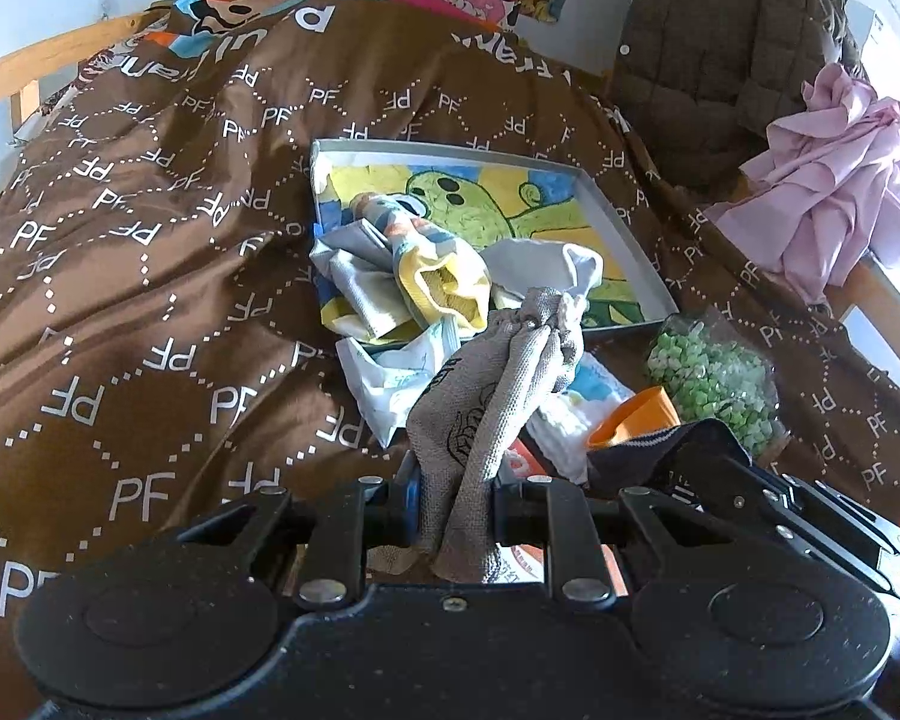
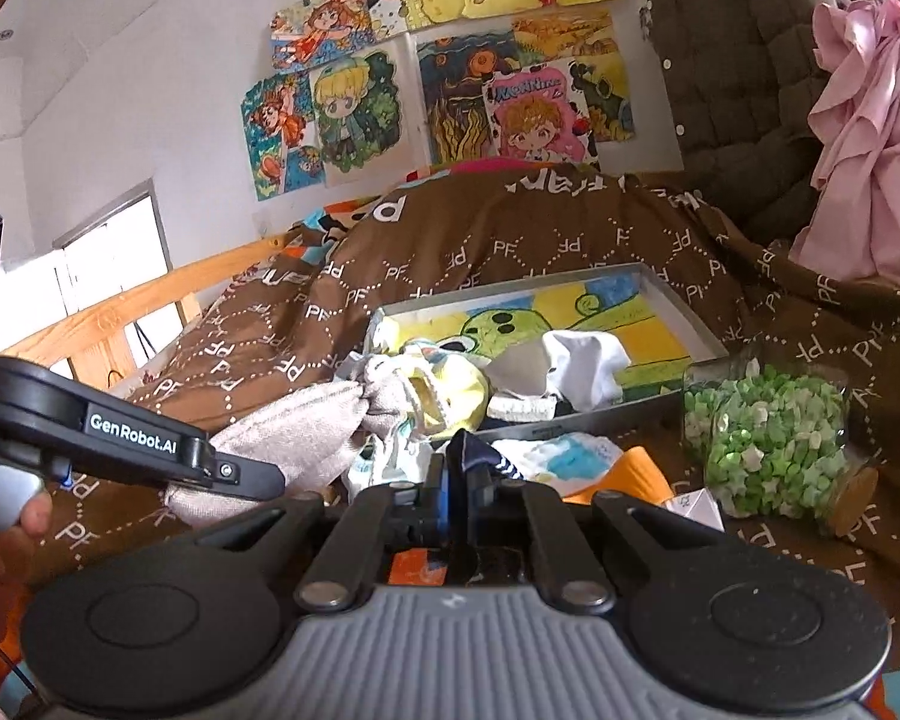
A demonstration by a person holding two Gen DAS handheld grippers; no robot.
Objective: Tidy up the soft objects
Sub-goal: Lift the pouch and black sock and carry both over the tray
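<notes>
My left gripper (image 1: 453,501) is shut on a grey knit sock (image 1: 498,384), which hangs forward toward the tray; the sock also shows in the right wrist view (image 2: 306,432). My right gripper (image 2: 457,483) is shut on a dark navy striped sock (image 2: 480,459), also seen in the left wrist view (image 1: 660,450). A shallow grey tray (image 1: 621,234) with a green cartoon drawing inside lies on the brown bedspread (image 1: 150,300). A yellow-cuffed sock (image 1: 444,282) and a white sock (image 1: 570,267) lie at the tray's near edge.
A clear bag of green and white paper stars (image 1: 714,381) lies right of the tray, also in the right wrist view (image 2: 768,432). An orange object (image 1: 633,414) and white patterned cloth (image 1: 390,378) lie in front. Pink fabric (image 1: 834,192) and a quilted jacket (image 1: 720,48) are at right.
</notes>
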